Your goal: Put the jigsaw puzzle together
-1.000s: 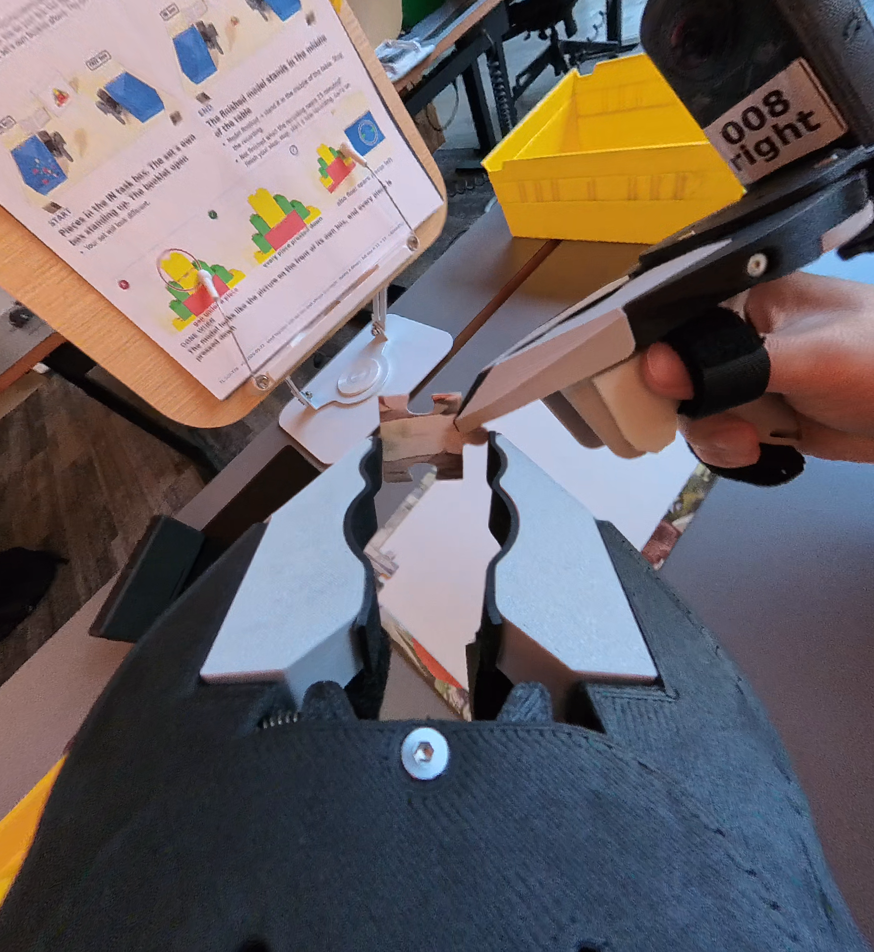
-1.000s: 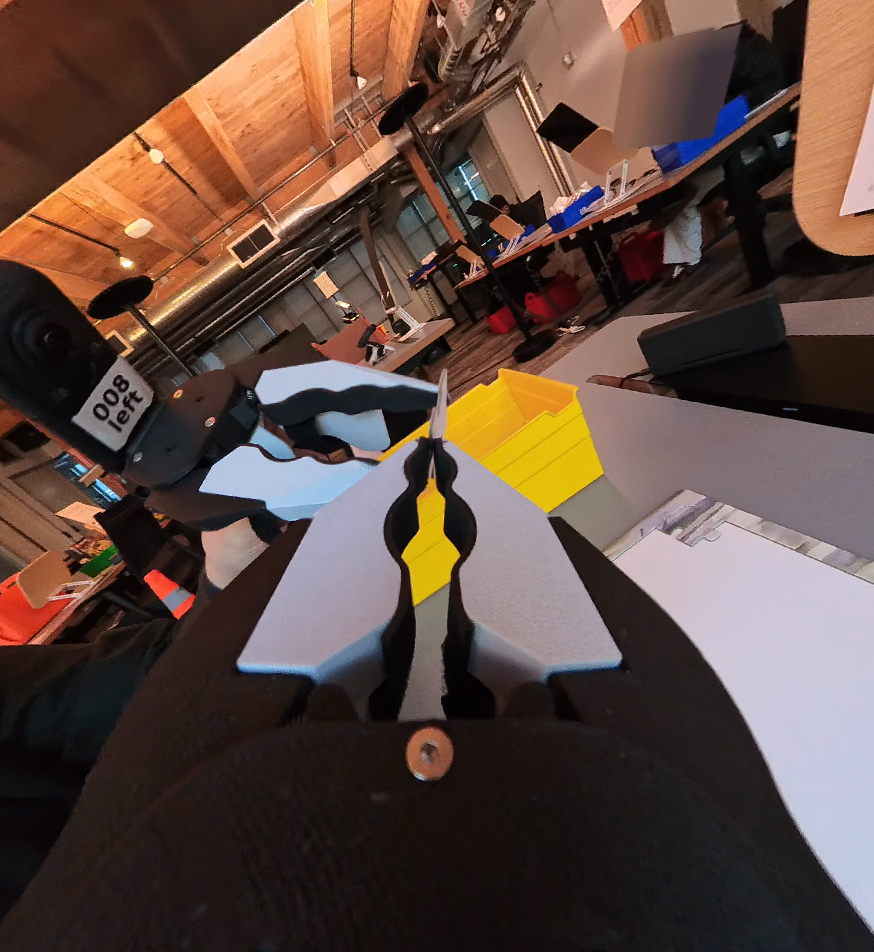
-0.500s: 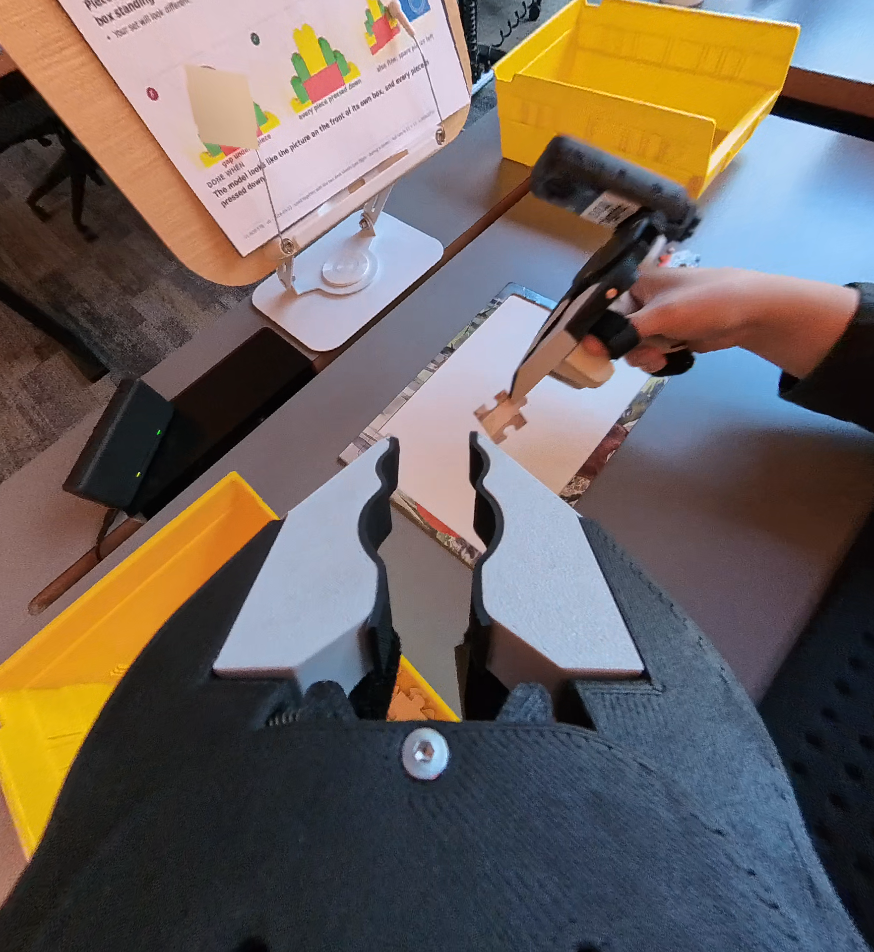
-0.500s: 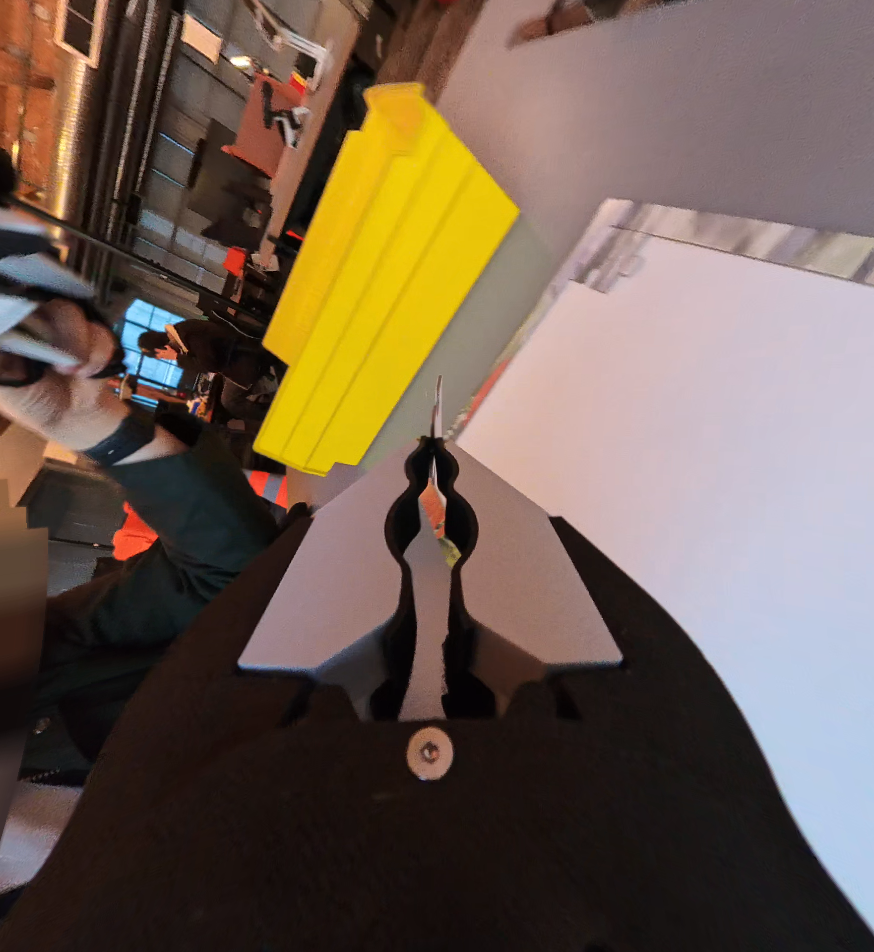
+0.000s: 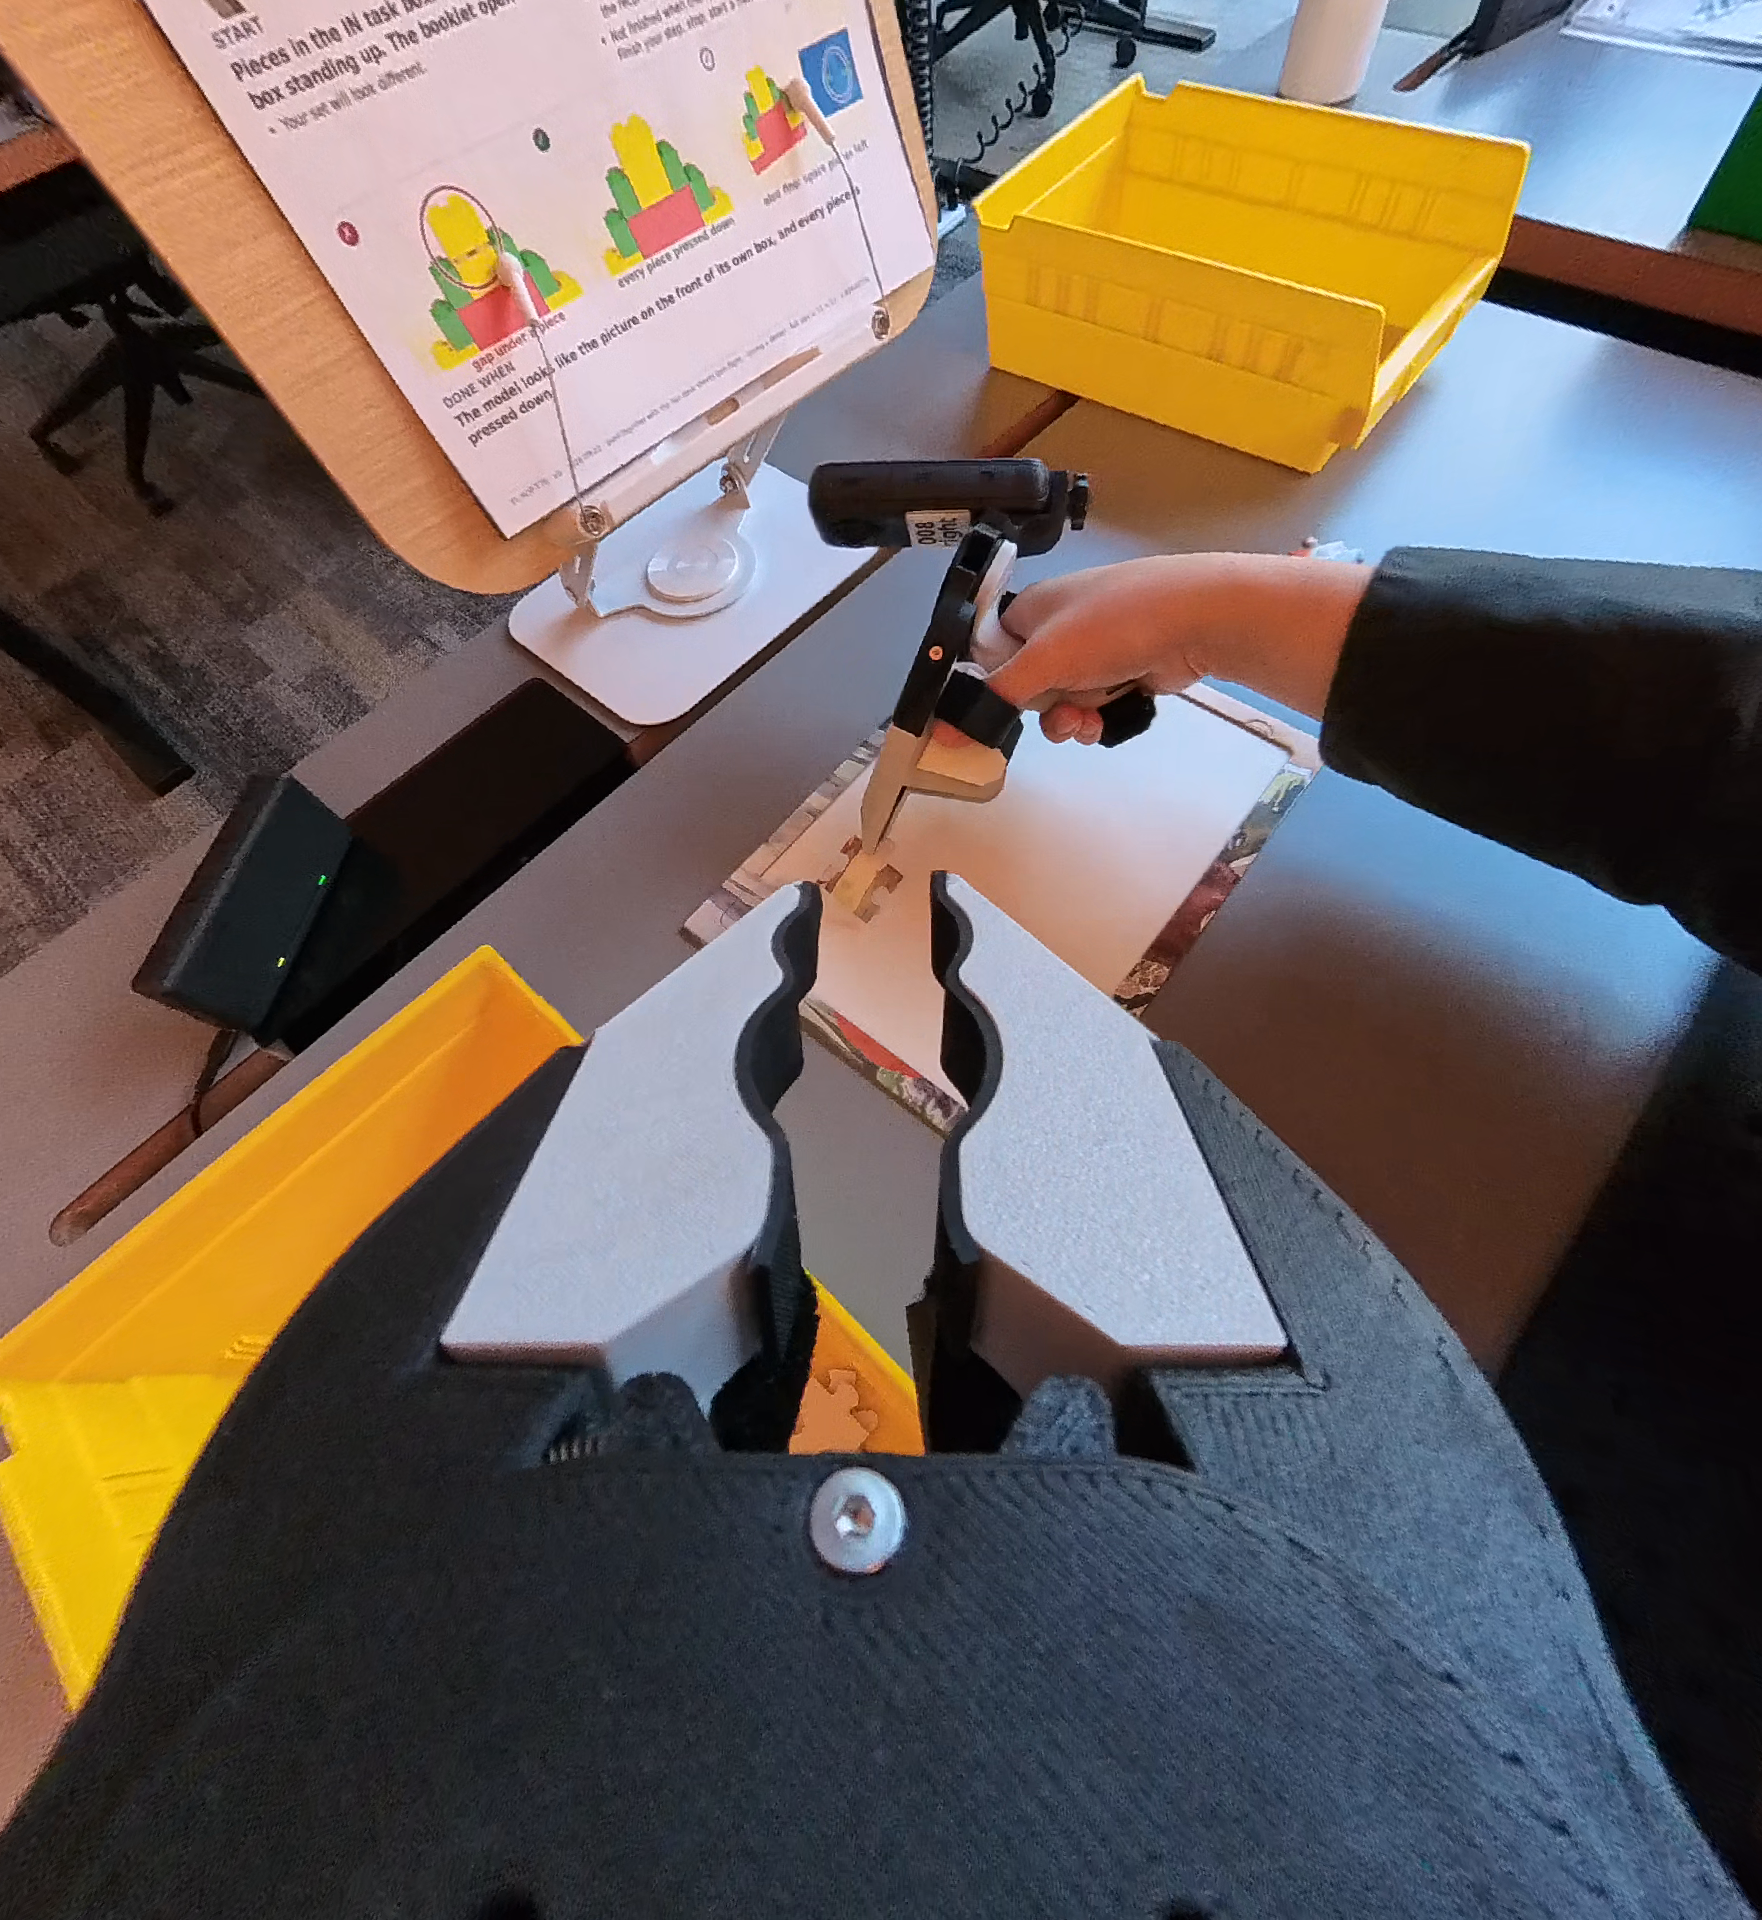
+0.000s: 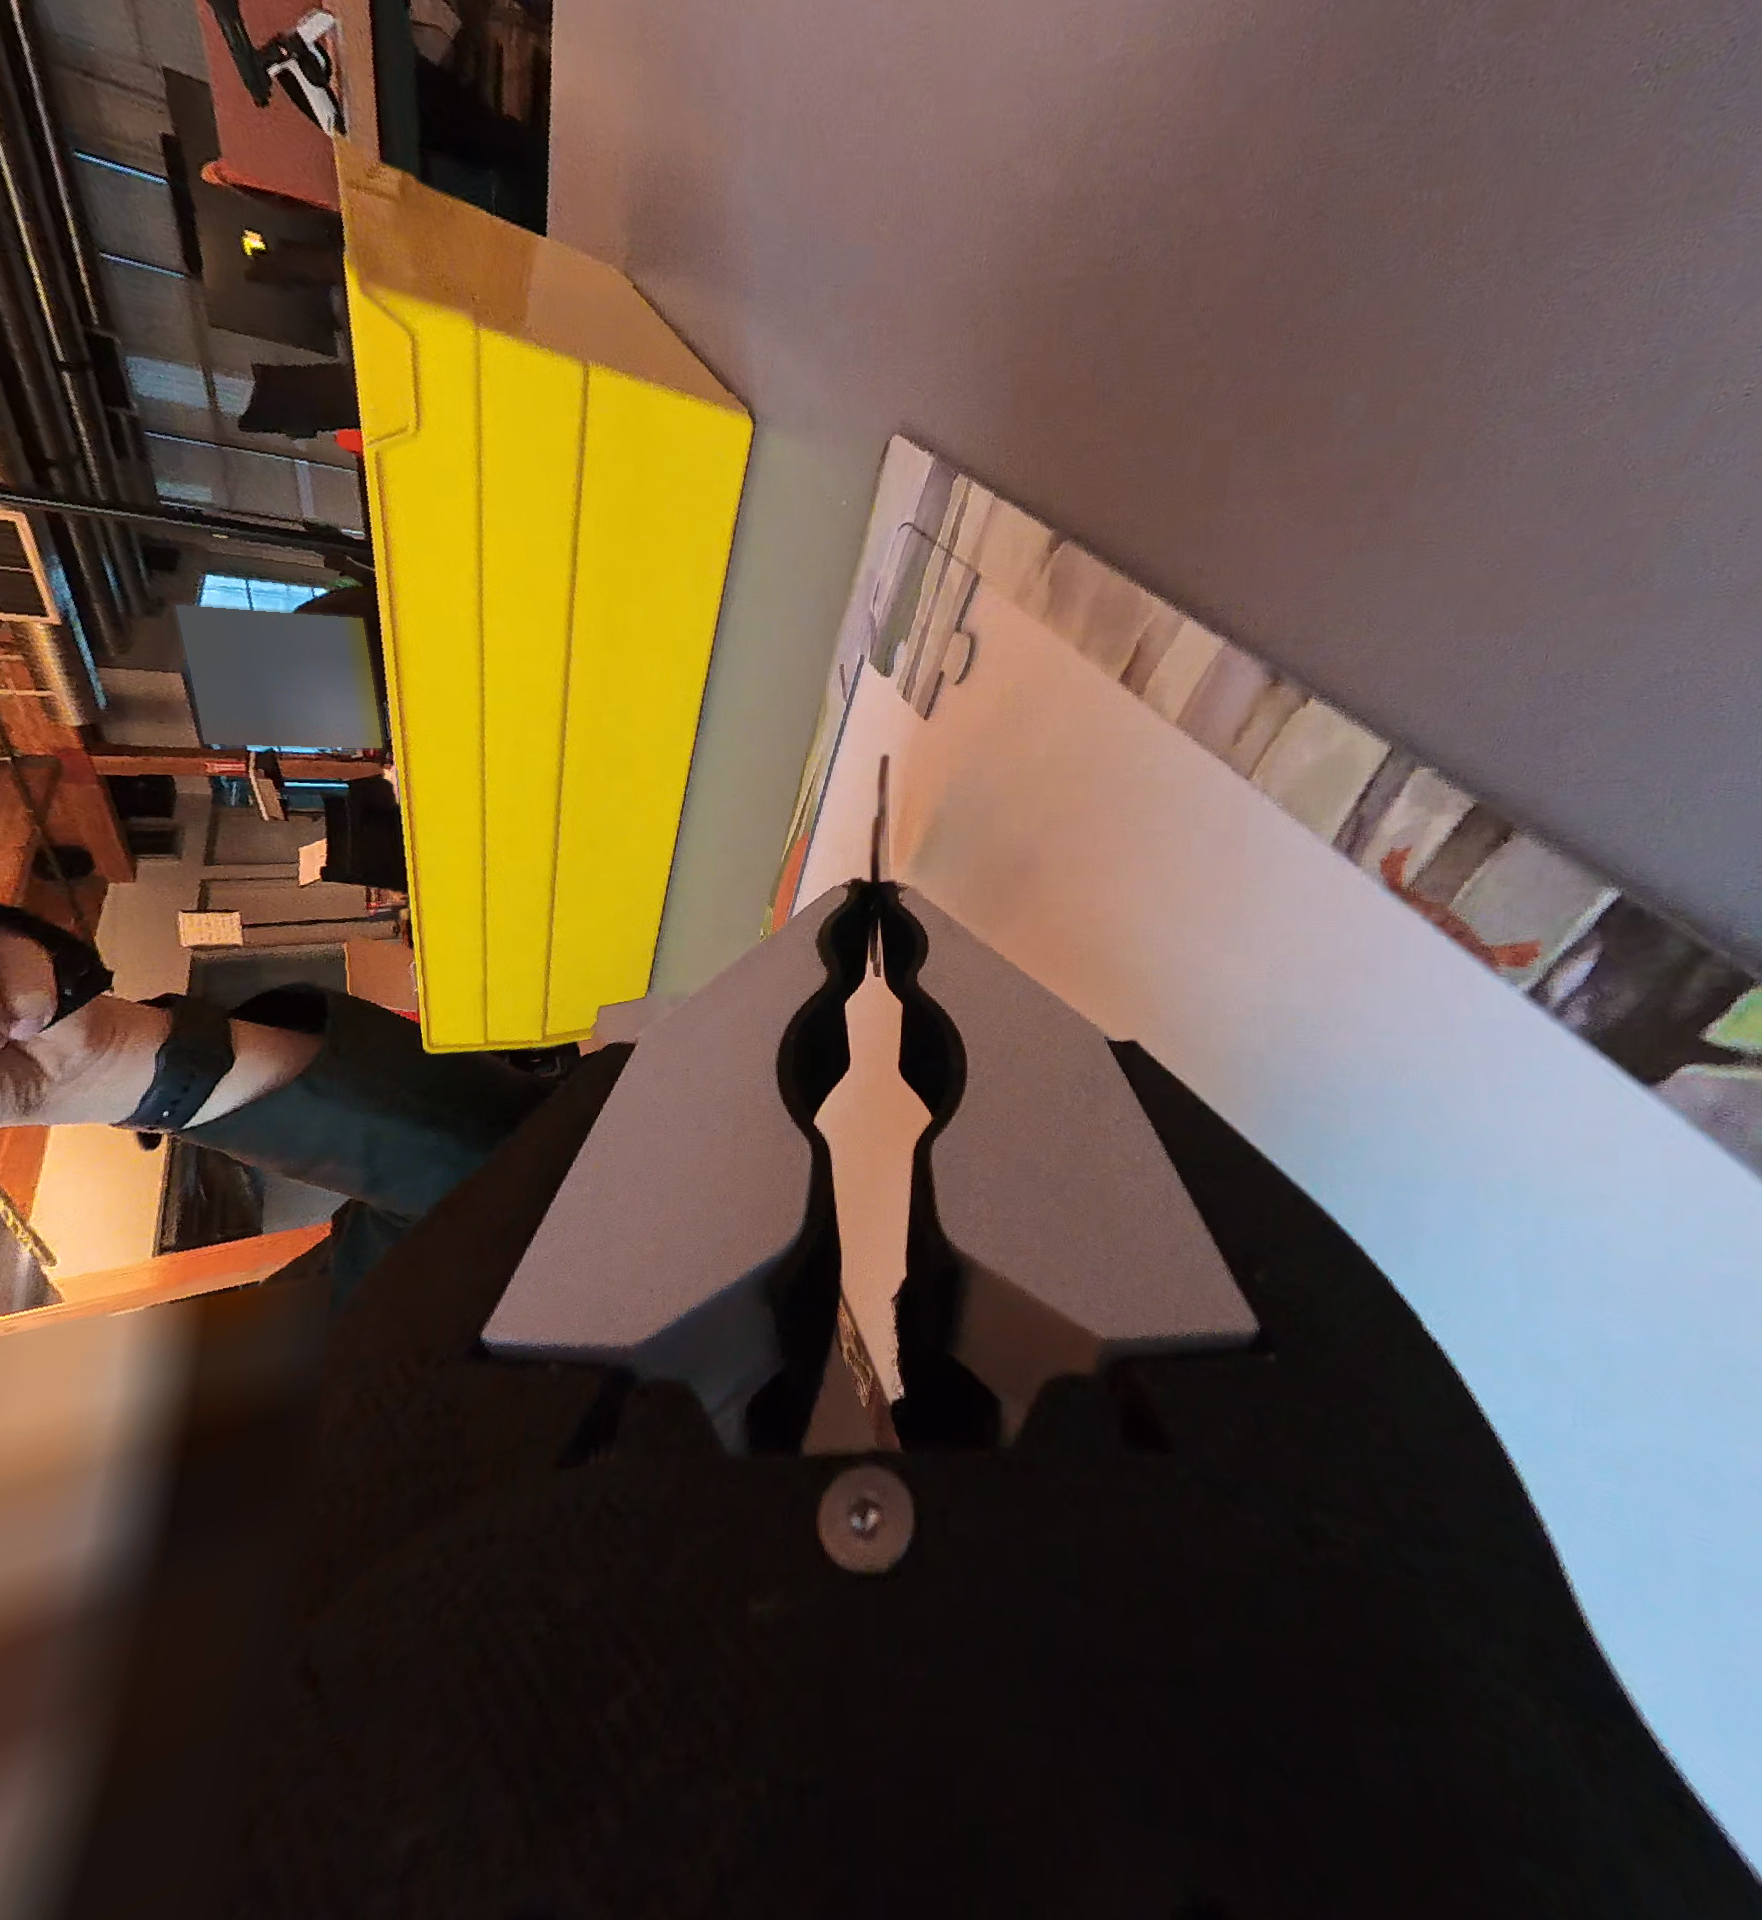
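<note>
Centre of the left wrist view: the right claw (image 5: 872, 836) points down at the board (image 5: 1053, 862), pinching a piece (image 5: 864, 883) whose lower edge sits at or just above the white board surface near its left corner; contact cannot be judged. In the right wrist view the same piece (image 6: 879, 821) appears edge-on as a thin sliver projecting beyond the pressed-together tips, over the white field, near the assembled corner piece (image 6: 924, 623) at upper centre. The left claw (image 5: 872, 904) fills the lower frame, spread and empty, above a bin (image 5: 264, 1226) at lower left; a loose piece (image 5: 841, 1403) shows in the bin between the fingers. The board's printed border runs along its edges. It lies on a grey table (image 5: 1428, 1039). A second bin (image 5: 1241, 270) sits at upper right, an instruction stand (image 5: 586, 208) at upper left, with carpeted floor beyond.
</note>
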The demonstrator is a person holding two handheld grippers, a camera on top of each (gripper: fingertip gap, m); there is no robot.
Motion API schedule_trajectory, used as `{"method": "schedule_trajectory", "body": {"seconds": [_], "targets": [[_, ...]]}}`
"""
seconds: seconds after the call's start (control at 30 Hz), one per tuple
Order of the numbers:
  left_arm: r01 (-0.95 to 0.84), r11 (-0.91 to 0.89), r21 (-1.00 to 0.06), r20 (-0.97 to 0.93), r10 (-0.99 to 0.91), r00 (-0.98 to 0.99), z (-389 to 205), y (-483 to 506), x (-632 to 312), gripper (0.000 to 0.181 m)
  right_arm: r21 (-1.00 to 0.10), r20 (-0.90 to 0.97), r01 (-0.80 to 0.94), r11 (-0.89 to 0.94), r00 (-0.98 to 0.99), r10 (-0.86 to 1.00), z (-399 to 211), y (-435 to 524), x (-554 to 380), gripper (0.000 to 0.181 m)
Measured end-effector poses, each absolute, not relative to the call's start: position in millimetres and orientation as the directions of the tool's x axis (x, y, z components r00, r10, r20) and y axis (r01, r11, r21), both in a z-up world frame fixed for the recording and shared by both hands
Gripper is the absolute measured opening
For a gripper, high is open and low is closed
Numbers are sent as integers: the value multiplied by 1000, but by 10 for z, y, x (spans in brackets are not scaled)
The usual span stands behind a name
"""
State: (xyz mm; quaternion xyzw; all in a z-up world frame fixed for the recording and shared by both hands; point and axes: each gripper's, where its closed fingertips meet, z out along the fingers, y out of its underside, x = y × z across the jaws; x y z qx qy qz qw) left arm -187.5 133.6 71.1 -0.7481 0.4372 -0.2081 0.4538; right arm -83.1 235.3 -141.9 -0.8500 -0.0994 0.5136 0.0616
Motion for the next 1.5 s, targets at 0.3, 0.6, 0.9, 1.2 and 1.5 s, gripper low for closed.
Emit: {"method": "schedule_trajectory", "body": {"seconds": [0.3,0.6,0.9,1.2,1.5], "targets": [[-344,-298,-890,77,-843,532,726,1428,-1862,28,-310,-936,-161,-937,221,272,-898,2434,-879,1],[13,-575,-818,555,-782,283,835,1544,-1494,38,-268,-828,-575,-773,-272,490,333,1802,-766,0],[53,-698,-714,696,-698,171,538,1564,-1040,44,-288,-717,-721,-630,-273,641,637,1648,-609,0],[60,-674,-737,676,-735,47,639,1432,-906,24,-486,-631,-708,-512,-120,766,852,1470,-767,0],[62,-666,-743,667,-745,-9,690,1358,-852,15,-500,-651,-697,-515,-90,754,759,1469,-856,0]]}}
